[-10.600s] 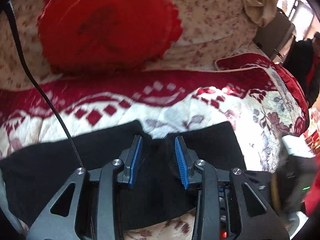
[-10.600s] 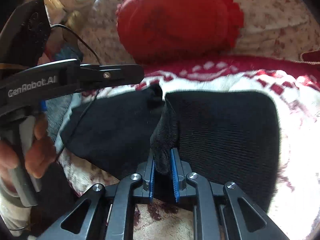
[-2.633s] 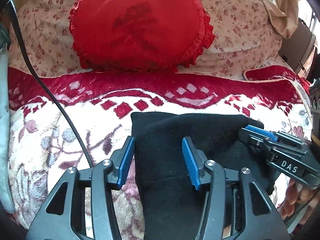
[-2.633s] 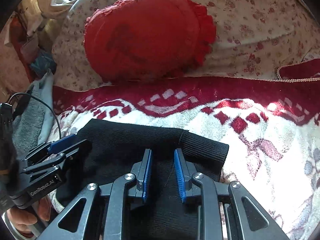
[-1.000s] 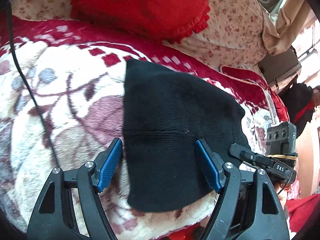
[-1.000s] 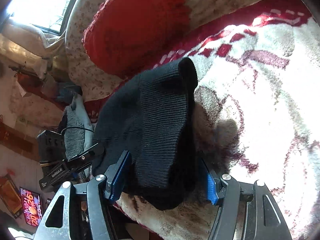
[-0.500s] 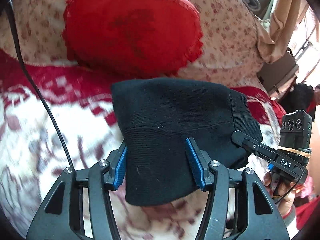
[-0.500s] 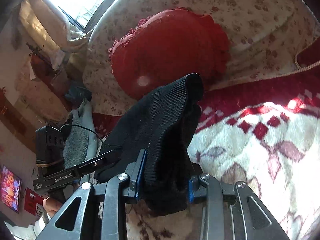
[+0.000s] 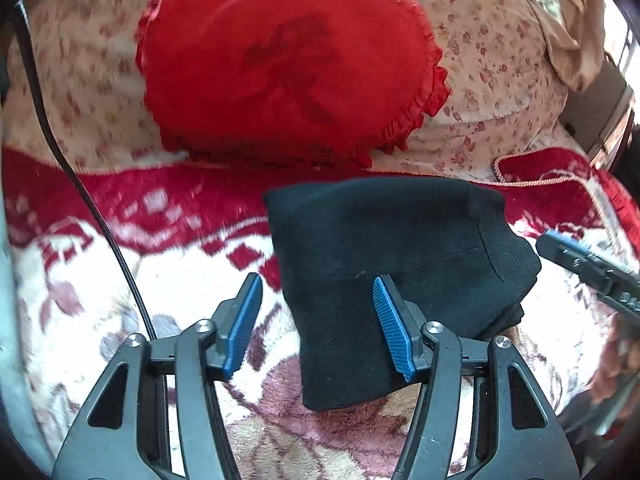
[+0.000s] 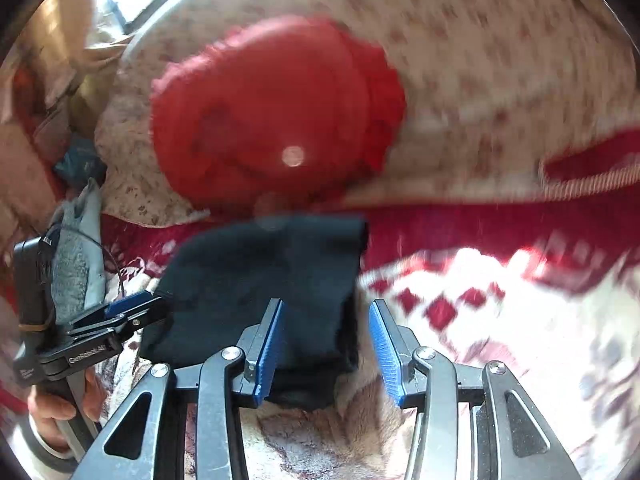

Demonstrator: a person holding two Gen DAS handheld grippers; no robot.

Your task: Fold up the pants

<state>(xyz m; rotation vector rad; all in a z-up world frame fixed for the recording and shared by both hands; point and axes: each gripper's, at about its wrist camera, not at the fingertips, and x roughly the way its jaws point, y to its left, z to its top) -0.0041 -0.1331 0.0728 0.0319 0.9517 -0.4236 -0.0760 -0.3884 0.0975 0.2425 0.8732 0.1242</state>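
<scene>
The black knit pants (image 9: 392, 252) lie folded into a compact bundle on the red-and-cream blanket (image 9: 132, 280). My left gripper (image 9: 320, 320) is open, its jaws straddling the bundle's left edge, holding nothing. My right gripper (image 10: 326, 340) is open over the bundle's right edge in the right wrist view, where the pants (image 10: 260, 280) fill the lower middle. The right gripper's tip shows at the left wrist view's right edge (image 9: 580, 256). The left gripper shows at the left of the right wrist view (image 10: 116, 316).
A red frilled cushion (image 9: 288, 64) leans on the floral sofa back (image 9: 500, 52) just behind the pants. A black cable (image 9: 80, 184) runs down the left. A grey cloth (image 10: 76, 256) lies at the sofa's left end.
Both grippers had lifted the folded bundle half a second ago. Now the bundle lies on the blanket nearer the cushion, both grippers have opened and let go.
</scene>
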